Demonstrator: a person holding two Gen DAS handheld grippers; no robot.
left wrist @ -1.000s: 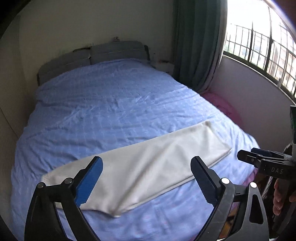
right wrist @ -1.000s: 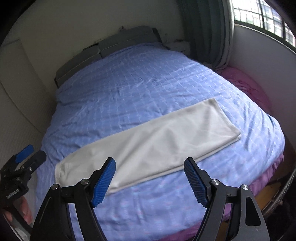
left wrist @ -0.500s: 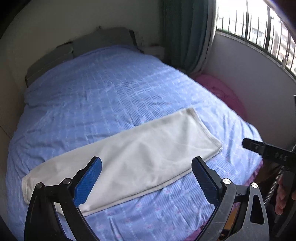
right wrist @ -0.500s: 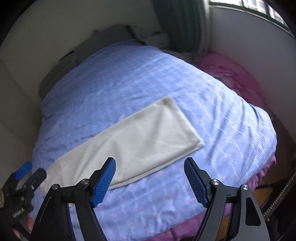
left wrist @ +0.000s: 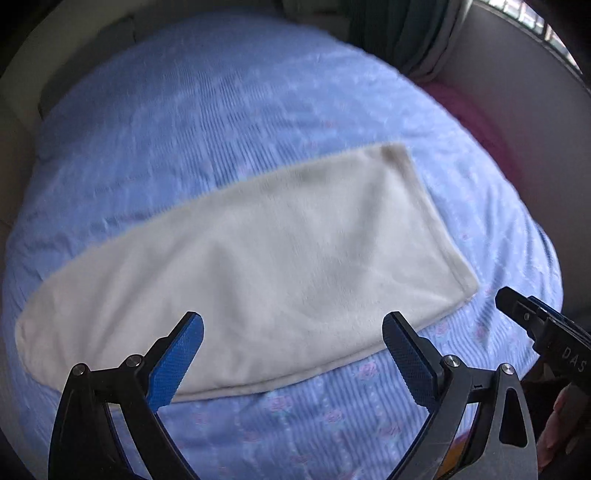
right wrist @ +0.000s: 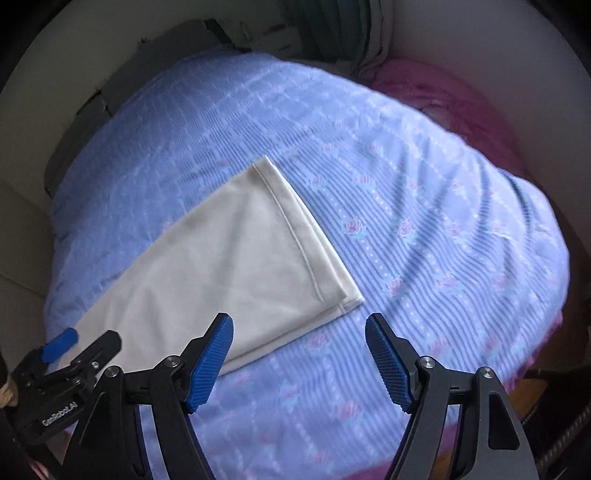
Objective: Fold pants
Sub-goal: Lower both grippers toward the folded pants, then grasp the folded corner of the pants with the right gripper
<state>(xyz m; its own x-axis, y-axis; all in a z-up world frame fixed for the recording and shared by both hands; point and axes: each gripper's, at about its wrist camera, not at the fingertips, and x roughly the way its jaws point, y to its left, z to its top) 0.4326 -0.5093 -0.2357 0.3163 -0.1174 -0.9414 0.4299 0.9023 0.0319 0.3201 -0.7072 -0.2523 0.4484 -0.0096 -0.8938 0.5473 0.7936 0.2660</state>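
Cream-white pants [left wrist: 251, 266] lie flat in a long folded strip across the blue bed [left wrist: 229, 110]; they also show in the right wrist view [right wrist: 229, 266], hemmed end toward the right. My left gripper [left wrist: 291, 354] is open and empty, hovering over the strip's near edge. My right gripper [right wrist: 299, 354] is open and empty, just in front of the hemmed corner. Each gripper shows at the edge of the other's view: the right gripper [left wrist: 543, 328], the left gripper [right wrist: 59, 365].
The blue floral cover [right wrist: 424, 229] spans the whole bed. A pink blanket [right wrist: 443, 96] lies between bed and wall at the right. A grey headboard [right wrist: 122, 85], a green curtain [left wrist: 399, 33] and the window wall [left wrist: 524, 81] stand beyond.
Both grippers have moved forward and down toward the bed; the pants now look larger and closer. The right gripper has swung toward the hemmed right end. Both stay open.
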